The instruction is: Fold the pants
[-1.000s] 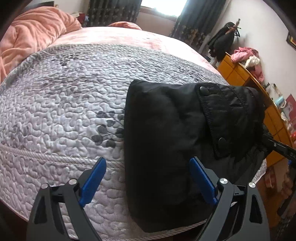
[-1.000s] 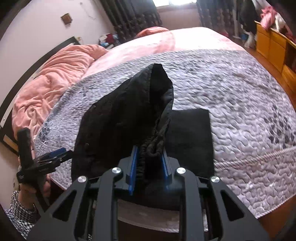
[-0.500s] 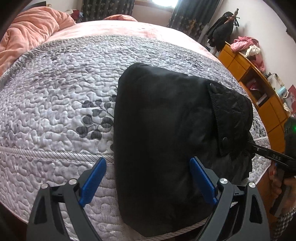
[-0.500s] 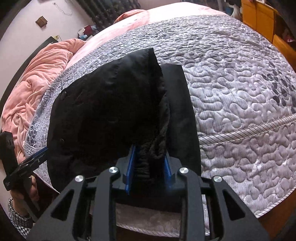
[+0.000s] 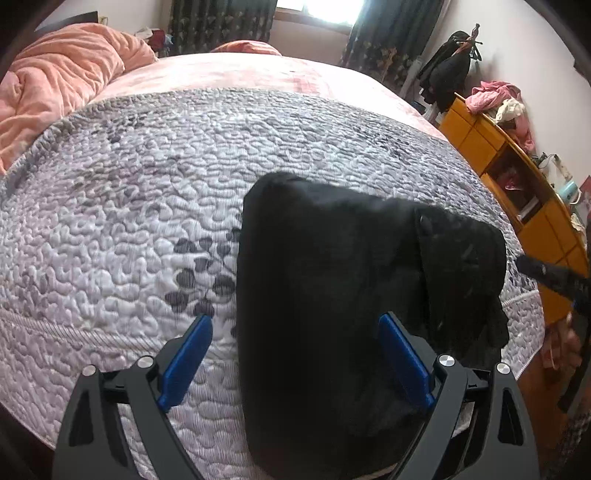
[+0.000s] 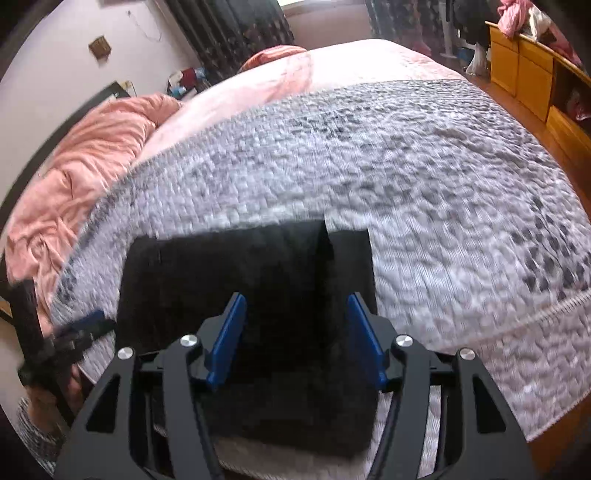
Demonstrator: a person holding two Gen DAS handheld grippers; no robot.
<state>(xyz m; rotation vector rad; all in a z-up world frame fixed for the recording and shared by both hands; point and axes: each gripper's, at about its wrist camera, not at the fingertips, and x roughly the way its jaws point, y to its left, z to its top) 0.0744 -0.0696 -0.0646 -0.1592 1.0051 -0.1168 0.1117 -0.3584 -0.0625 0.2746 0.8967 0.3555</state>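
Daylight glares from the window [image 5: 317, 14]; right view motion-blurred, fisheye edges curved.

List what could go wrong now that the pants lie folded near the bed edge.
1. The black pants reach the bed's front edge; they may slide off.
2. The right tongs have just been opening with the fabric between their pads; pulling back could snag it.
3. The top layer sits offset, so the fold may come out uneven.

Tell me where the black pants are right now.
The black pants lie folded on the grey quilted bedspread near the bed's front edge, right of its leaf print in the left wrist view.
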